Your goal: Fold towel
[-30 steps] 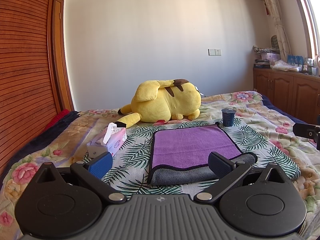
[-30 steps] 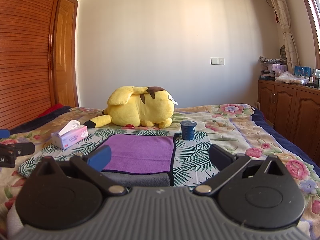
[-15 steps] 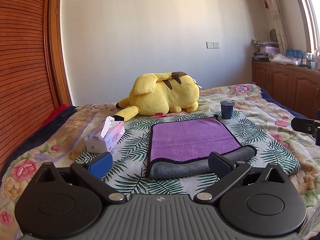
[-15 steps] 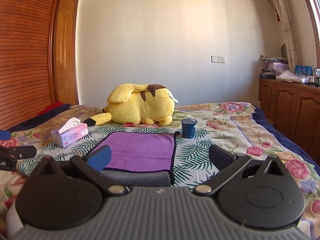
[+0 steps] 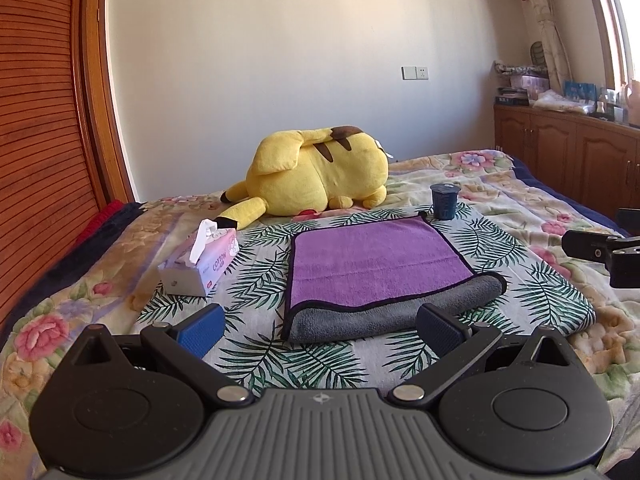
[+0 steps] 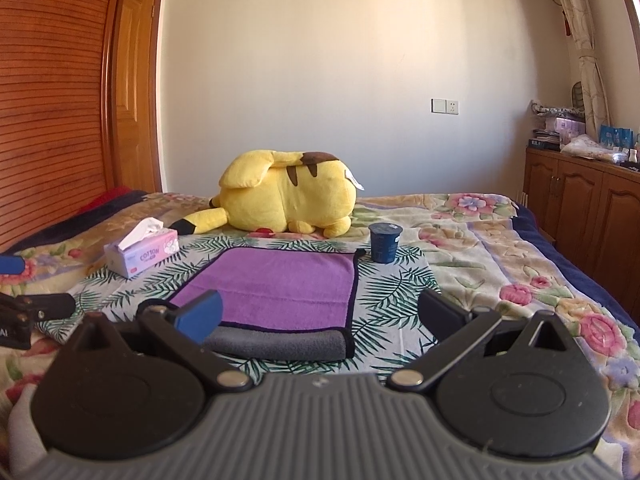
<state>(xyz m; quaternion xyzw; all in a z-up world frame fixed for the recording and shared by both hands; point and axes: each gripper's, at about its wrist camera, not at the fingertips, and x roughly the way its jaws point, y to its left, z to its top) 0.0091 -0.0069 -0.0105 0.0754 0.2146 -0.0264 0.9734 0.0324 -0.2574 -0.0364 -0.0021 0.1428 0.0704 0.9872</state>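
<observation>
A purple towel with a grey underside lies folded on the leaf-print sheet, its grey fold at the near edge. It also shows in the right wrist view. My left gripper is open and empty, hovering just short of the towel's near fold. My right gripper is open and empty, also just short of the fold. The right gripper's side shows at the right edge of the left view. The left gripper shows at the left edge of the right view.
A yellow plush toy lies behind the towel. A dark blue cup stands at the towel's far right corner. A tissue box sits to the left. A wooden wardrobe is left, cabinets right.
Both grippers have drawn back and up from the towel, so it looks farther and smaller. Both stay open. The towel has not moved.
</observation>
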